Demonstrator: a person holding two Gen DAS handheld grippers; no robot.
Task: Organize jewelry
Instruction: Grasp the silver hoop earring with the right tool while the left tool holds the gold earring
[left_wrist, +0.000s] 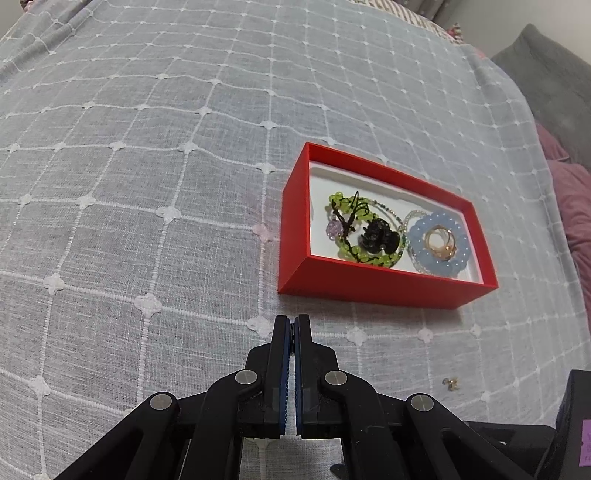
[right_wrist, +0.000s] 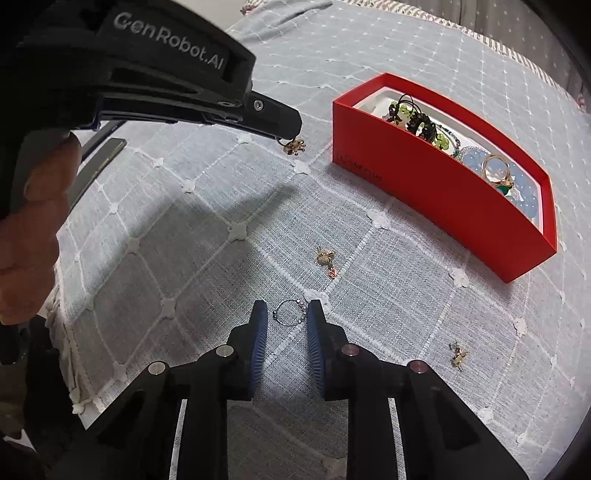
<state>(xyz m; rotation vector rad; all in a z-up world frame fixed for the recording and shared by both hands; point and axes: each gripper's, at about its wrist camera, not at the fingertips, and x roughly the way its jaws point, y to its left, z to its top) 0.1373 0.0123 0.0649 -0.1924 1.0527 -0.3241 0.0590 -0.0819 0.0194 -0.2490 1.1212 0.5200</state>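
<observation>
The right gripper (right_wrist: 283, 314) has its jaws spread, and the thin wire hoop earring (right_wrist: 289, 312) lies flat on the cloth right between the two blue pads (right_wrist: 316, 332). The hoop sits at the fingertips, its beaded side toward the right-hand pad, so a straight closing squeeze looks like what the next move calls for. Being a flat ring, it has no long axis to line up with.

The left gripper (right_wrist: 290, 134), seen from the right wrist view, is clenched on a small gold earring (right_wrist: 294, 146) that dangles from its tip above the bedspread (left_wrist: 147, 184). In its own view the jaws are pressed together with only a sliver between them.

Further out, two loose gold earrings stay on the cloth: one (right_wrist: 327, 258) just ahead of the right gripper, another (right_wrist: 458, 355) off to its right. The red box (right_wrist: 436, 184) stands beyond, to the front right, already holding beaded bracelets and rings. It appears nearer the right gripper's side, though the left one carries the piece ready for dropping in.
</observation>
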